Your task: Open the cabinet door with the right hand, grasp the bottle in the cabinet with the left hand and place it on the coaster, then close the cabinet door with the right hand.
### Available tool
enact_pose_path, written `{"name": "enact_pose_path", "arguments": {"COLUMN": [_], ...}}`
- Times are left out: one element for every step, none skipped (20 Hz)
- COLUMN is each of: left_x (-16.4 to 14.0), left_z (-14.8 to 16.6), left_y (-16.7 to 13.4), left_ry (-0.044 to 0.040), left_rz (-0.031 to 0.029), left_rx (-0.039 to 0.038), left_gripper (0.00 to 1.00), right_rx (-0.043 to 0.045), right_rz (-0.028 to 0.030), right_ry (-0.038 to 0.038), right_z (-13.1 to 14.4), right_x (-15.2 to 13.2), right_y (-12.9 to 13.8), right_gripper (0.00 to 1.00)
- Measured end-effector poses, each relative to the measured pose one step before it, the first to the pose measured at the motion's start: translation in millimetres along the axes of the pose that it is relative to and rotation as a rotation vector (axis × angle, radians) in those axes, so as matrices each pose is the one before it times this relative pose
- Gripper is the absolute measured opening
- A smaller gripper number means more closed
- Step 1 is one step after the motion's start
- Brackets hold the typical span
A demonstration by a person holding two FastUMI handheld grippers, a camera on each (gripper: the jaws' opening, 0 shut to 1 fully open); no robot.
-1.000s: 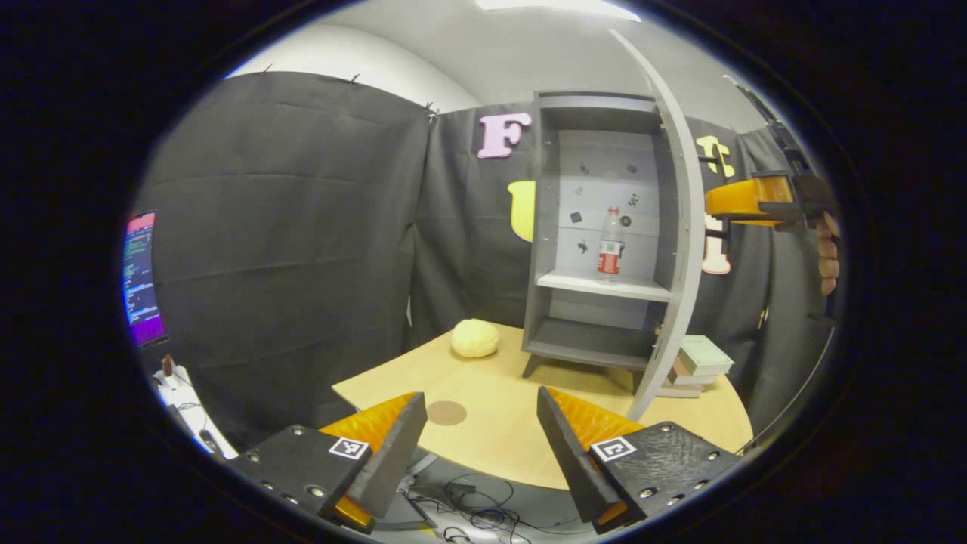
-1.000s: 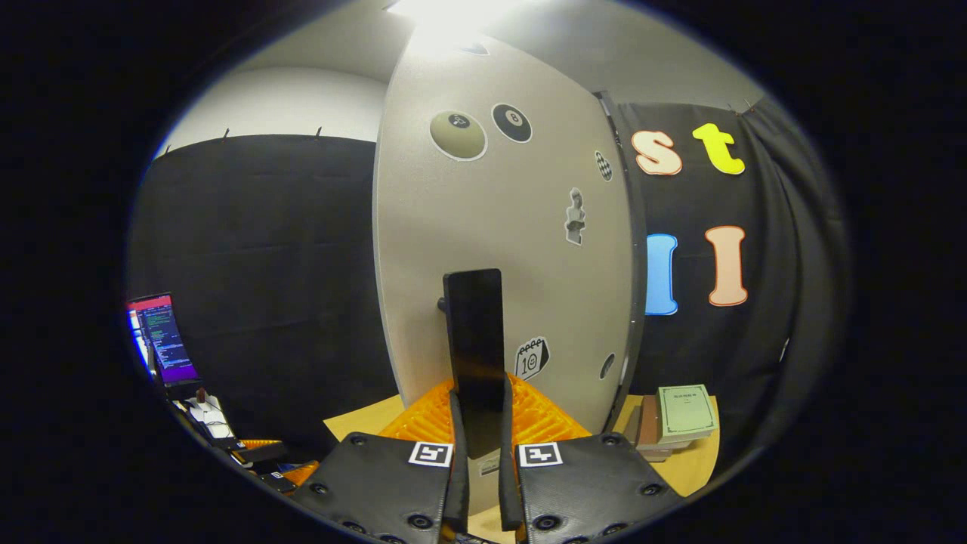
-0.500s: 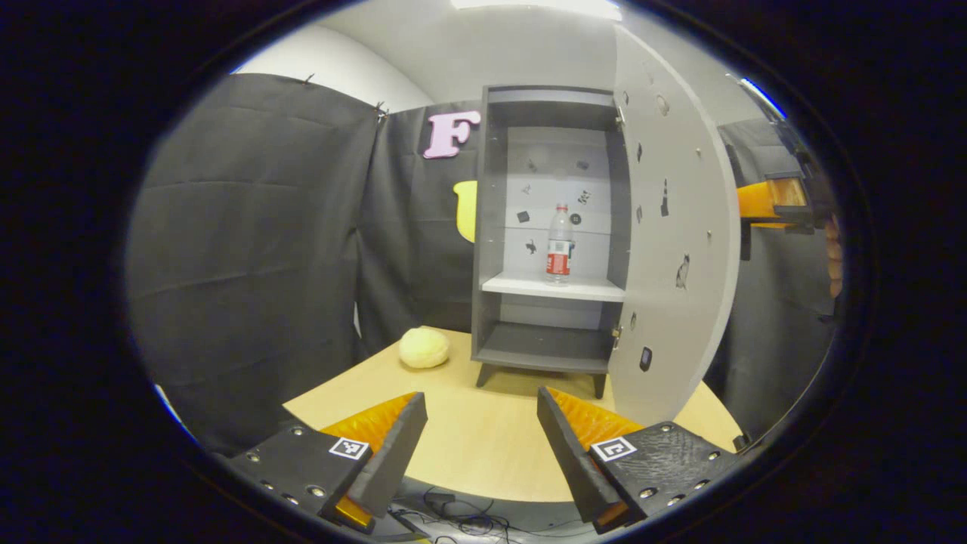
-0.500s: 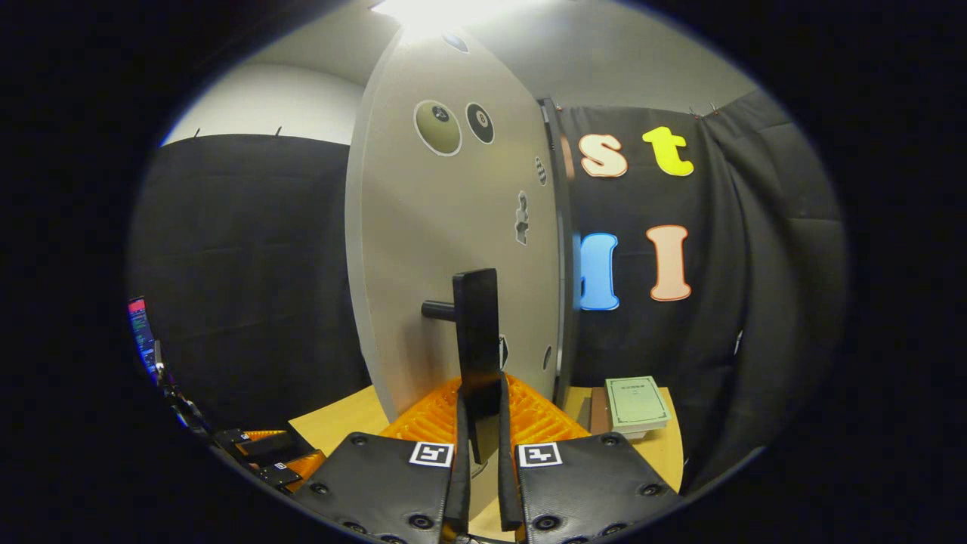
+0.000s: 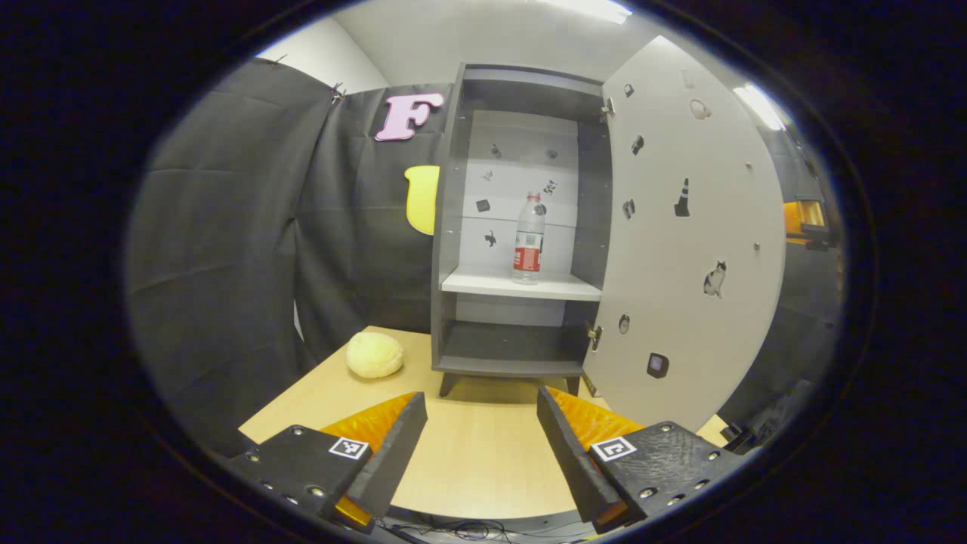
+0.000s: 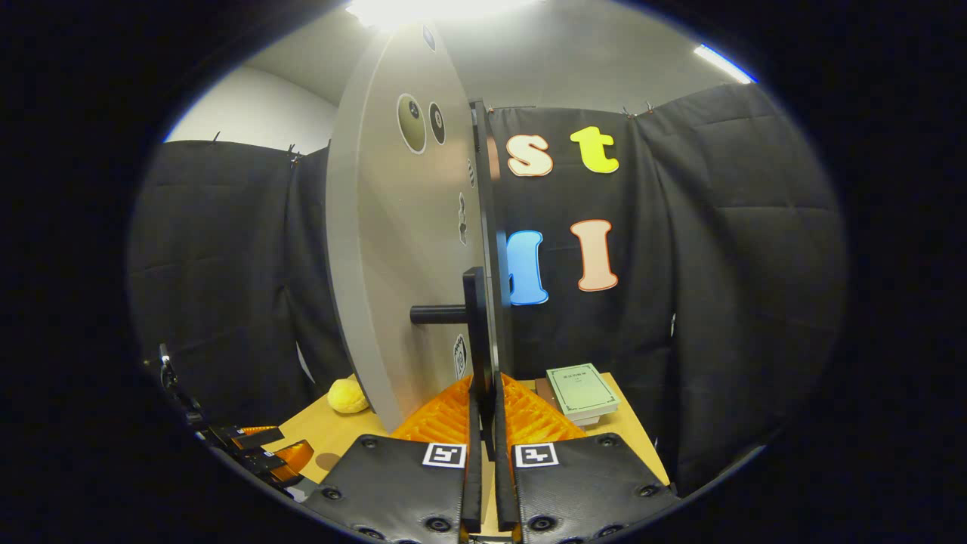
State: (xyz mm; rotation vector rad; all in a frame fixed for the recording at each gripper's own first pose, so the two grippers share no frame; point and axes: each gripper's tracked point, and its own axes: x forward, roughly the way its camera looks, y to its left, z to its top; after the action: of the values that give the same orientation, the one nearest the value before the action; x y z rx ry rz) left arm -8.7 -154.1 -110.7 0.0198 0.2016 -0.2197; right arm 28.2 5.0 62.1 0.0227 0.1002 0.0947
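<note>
Ahead and to the left of the left gripper (image 5: 482,446), a yellow lump (image 5: 374,354) is sitting on the table (image 5: 468,461), clear of the path to the cabinet (image 5: 517,219). Straight ahead and higher up, the bottle (image 5: 529,239) is standing upright on the middle shelf, well apart from the fingers, so the reach is probably still to come. The left gripper is hovering over the table's near edge with its jaws spread wide, holding nothing and touching nothing, likely readied for the bottle's width. To its right, the cabinet door (image 5: 684,242) is swinging wide, exposing the shelves. The right gripper (image 6: 483,483) is pinching the door handle (image 6: 477,332) between both fingers, nearly closed, presumably to keep the door open. The coaster (image 6: 328,461) is lying low to its left.
</note>
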Motion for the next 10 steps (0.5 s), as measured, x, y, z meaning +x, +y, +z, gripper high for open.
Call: {"name": "enact_pose_path", "arguments": {"left_x": [7.9,6.51,7.08,7.43,7.54,7.86,6.67,5.87,6.24,5.55], "left_z": [2.28,2.8,1.24,1.5,0.05,1.28,2.22,3.59,4.61,3.24], "left_y": [6.98,7.25,7.83,6.48,5.4,4.59,4.05,2.95,1.59,0.87], "left_ry": [-0.00285,-0.00064,-0.00019,0.00061,0.00181,0.00385,0.00028,-0.00768,-0.01071,-0.00263], "left_rz": [-0.0149,-0.01405,-0.01244,-0.01405,-0.01614,-0.01545,-0.0157,-0.01846,-0.01805,-0.01703], "left_rx": [-0.00221,-0.003,-0.00378,-0.00485,-0.00316,0.00148,0.00569,0.00971,0.01254,0.01399], "left_gripper": [0.88,0.91,0.88,0.88,0.88,0.88,0.91,0.88,0.91,0.94], "right_rx": [-0.00788,0.00385,0.01049,0.00717,0.00478,0.00451,0.0107,0.0154,0.0187,0.02046], "right_rz": [-0.02305,-0.01858,-0.02024,-0.0222,-0.03014,-0.03708,-0.03343,-0.0365,-0.03547,-0.03495], "right_ry": [0.00054,0.00533,0.00065,-0.00772,-0.01064,-0.01069,-0.01071,-0.00913,-0.01219,-0.00872], "right_z": [0.02,-0.71,-2.41,-1.31,-1.03,0.79,0.29,1.3,0.81,1.68], "right_x": [-3.32,-4.66,-3.44,-5.24,-8.18,-9.01,-7.43,-8.05,-8.65,-7.6], "right_y": [-3.68,-2.11,-0.61,-1.46,-2.53,-6.56,-5.03,-5.78,-7.57,-8.53], "right_gripper": [0.1,0.1,0.1,0.03,0.11,0.12,0.12,0.12,0.12,0.12]}}
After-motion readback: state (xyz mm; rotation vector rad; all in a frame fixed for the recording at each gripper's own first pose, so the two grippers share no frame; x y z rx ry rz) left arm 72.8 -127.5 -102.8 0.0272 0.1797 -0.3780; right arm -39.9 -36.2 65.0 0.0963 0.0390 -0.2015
